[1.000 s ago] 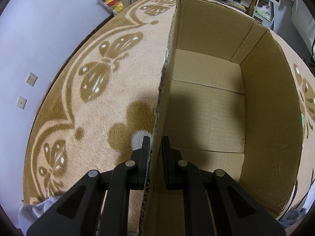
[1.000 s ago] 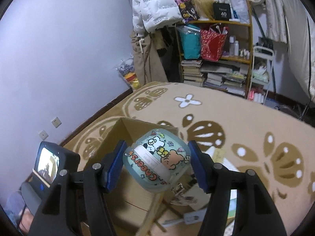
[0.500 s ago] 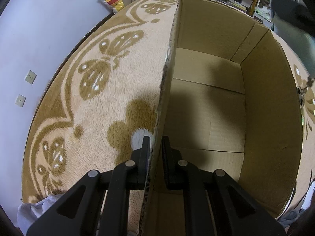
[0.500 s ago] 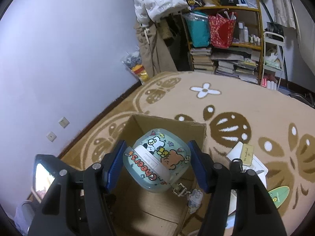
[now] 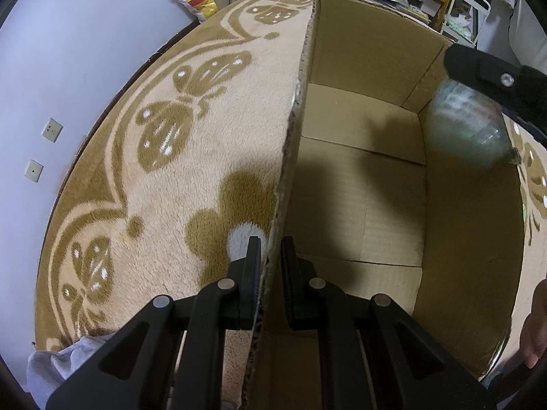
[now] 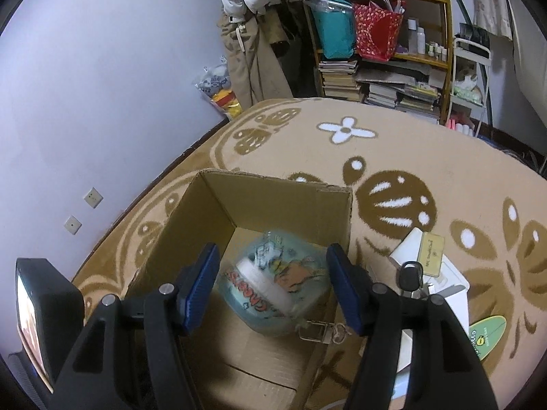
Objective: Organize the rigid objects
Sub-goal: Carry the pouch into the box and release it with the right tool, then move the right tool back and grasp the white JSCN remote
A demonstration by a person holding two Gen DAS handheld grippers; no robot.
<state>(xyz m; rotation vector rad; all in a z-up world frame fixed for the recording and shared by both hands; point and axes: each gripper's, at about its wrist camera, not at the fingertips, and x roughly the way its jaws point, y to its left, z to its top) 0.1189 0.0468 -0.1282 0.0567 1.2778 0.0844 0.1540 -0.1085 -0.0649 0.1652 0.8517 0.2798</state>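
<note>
So the right tongs are hanging wide open over the cardboard box, blue pads well apart, and the little teal cartoon-print case is sitting between and below them, blurred, not touching either pad as far as I can tell, so I'm guessing it's dropping or tumbling into the box right now. Its printed face is tilting up toward the camera and it's lying closer to the box's right wall, with a small metal clasp and charm dangling off its lower edge. In the left wrist view that same case is showing up as a smear near the top of the far wall. The left tongs are nearly closed, pinching the near wall of the box, one finger outside and one inside, basically steadying it. So the right side is the one working the case; the left is just keeping the box put. Just right of the box on the floor there's a white box with a key on it and a green tag nearby, probably next to go in. Everything's sitting on a tan butterfly-pattern carpet, no surface as such, with a pale wall on the left and a cluttered bookshelf at the back.
</note>
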